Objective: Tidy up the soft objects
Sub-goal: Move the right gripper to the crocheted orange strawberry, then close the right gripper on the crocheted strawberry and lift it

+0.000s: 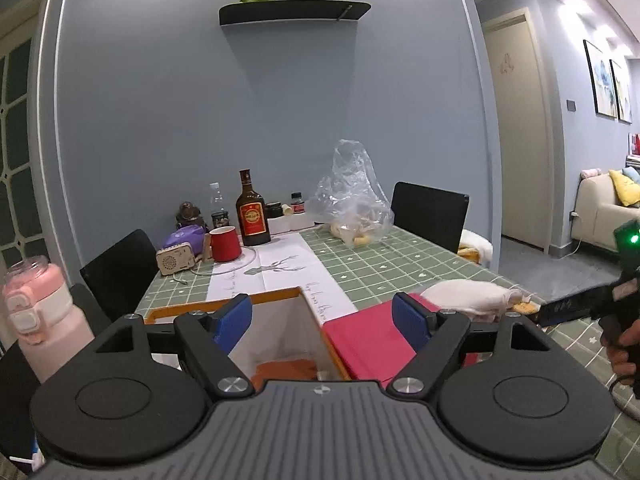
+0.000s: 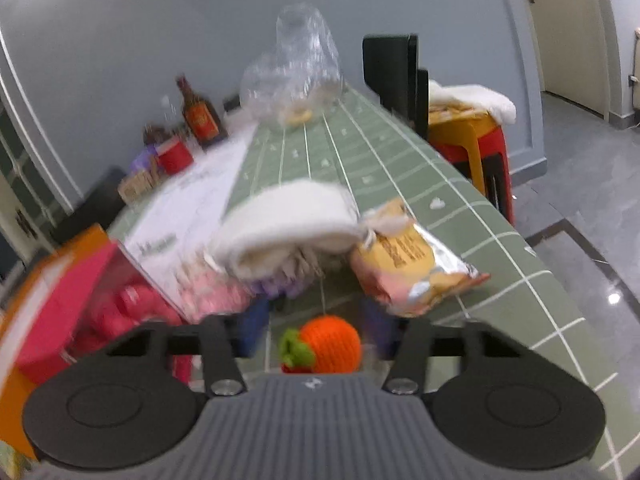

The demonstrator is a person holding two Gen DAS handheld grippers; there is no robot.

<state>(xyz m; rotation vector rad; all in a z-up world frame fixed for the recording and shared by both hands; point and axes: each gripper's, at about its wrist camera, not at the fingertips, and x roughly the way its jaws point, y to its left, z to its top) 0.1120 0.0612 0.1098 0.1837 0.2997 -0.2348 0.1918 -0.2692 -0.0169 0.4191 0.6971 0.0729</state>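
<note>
Hovering low, the right gripper (image 2: pixel 314 330) has its fingers spread with the crocheted orange fruit (image 2: pixel 329 345) sitting loose between them, looks lined up for a grab. Past it a snack packet (image 2: pixel 412 268) and rolled white towel (image 2: pixel 288 224) wait on the green tablecloth (image 2: pixel 400 160). Left gripper (image 1: pixel 322 320) hangs open and empty over the orange-rimmed storage box (image 1: pixel 280 294), probably ready to receive, red cloth (image 1: pixel 372 340) beside it
</note>
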